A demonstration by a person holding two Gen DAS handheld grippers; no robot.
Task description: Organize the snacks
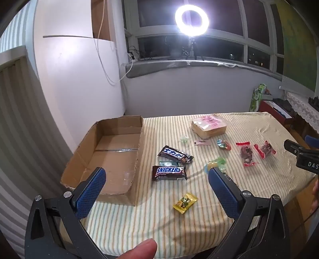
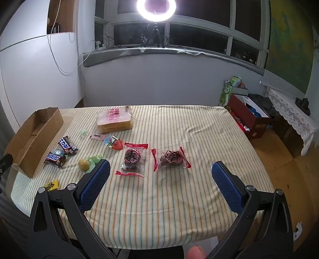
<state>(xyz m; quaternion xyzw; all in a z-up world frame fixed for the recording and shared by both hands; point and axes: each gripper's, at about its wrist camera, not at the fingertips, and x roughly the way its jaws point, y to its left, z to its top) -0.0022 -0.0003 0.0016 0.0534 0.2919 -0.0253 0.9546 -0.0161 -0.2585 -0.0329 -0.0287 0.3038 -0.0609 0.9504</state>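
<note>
An empty cardboard box (image 1: 111,159) (image 2: 31,137) sits at the table's left. Snacks lie on the striped cloth: two Snickers bars (image 1: 169,173) (image 1: 175,155) (image 2: 54,158), a yellow candy (image 1: 185,202) (image 2: 52,184), a green jelly cup (image 1: 215,164) (image 2: 85,165), two red-edged packets (image 1: 246,155) (image 1: 265,149) (image 2: 132,159) (image 2: 171,158), a small colourful packet (image 1: 223,143) (image 2: 114,141) and a bread pack (image 1: 209,125) (image 2: 115,119). My left gripper (image 1: 157,189) is open and empty above the Snickers bar. My right gripper (image 2: 161,183) is open and empty, in front of the red packets.
A ring light (image 1: 191,17) stands on the window sill behind the table. A red box (image 2: 249,117) and clutter sit on the floor to the right. A small green candy (image 1: 184,139) and a pink sachet (image 1: 202,142) lie near the bread.
</note>
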